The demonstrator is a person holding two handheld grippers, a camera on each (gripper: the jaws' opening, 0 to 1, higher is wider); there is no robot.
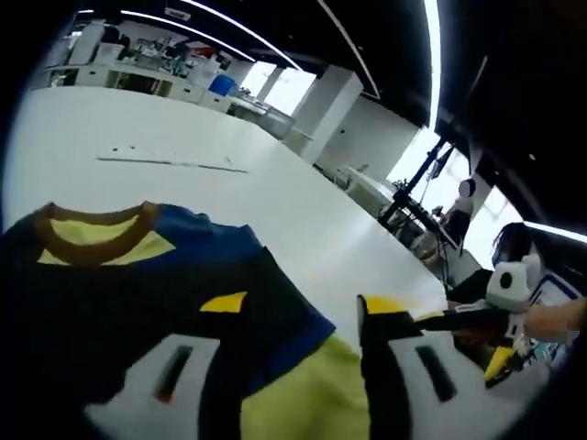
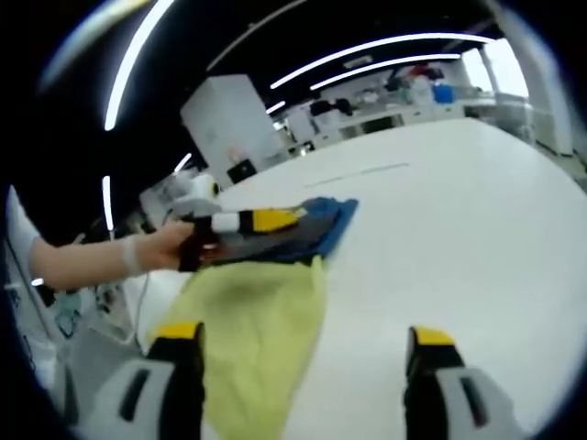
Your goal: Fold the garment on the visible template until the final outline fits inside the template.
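left gripper view first: the left gripper [image 1: 275,367] has its jaws rising from the bottom edge, spread apart, with the shirt [image 1: 138,302] lying over and between them; i cannot tell from this view whether the cloth is pinched or just draped there. the shirt is dark with a blue band, a yellow-green part near the jaws and a brown collar [image 1: 92,225] further out, and it lies on the white table [image 1: 275,197]. in the right gripper view, the right gripper [image 2: 303,385] is wide open, holding nothing, its jaws set either side of the yellow-green hem and bare table. beyond it the left gripper [image 2: 243,229], held in a hand [image 2: 170,246], lies on top of the shirt [image 2: 266,321] at its dark, doubled-over part, which looks pressed or lifted there. further off on the table a thin pale line [image 2: 362,171] may be a template mark; i cannot tell. by my judgement the shirt is light, soft and limp: it will sag, wrinkle and slide on the smooth top, so it wants a pinch at an edge or corner, hem or shoulder seam, both layers together, and a slow low carry so the fold does not drag open. at the far end stand desks and clutter [image 1: 174,78].
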